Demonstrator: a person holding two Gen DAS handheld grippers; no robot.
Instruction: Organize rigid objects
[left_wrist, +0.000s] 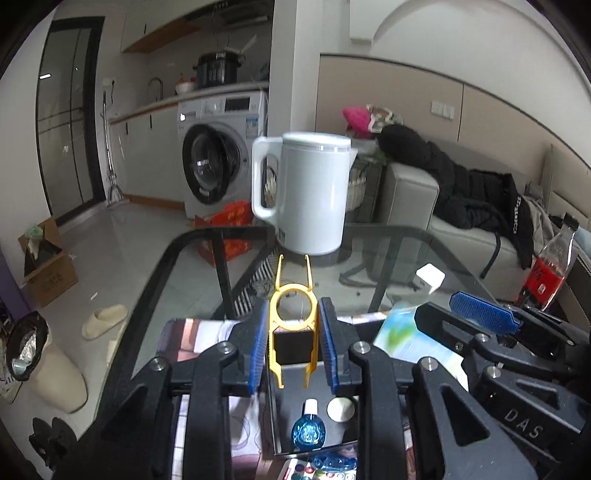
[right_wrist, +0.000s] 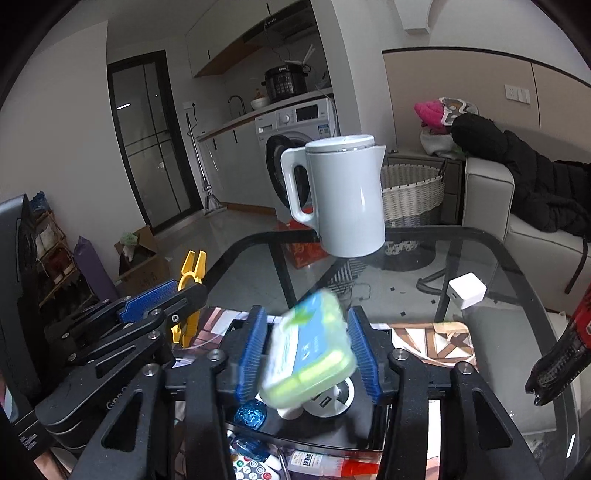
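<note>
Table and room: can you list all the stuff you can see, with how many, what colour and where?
Kettle: one, white, far end of the glass table.
Charger cube: one, white, on the glass at right.
Bottle: one, clear with red label, table's right edge.
Black tray: one, under the tools.
Blue bottle: one, lying in the tray.
Washing machine: one, white, behind the table.
Wicker basket: one, pale, beside the sofa.
Yellow clip: one, clamped in the left tool.
Green packet: one, blurred, between the fingers of the right tool.
</note>
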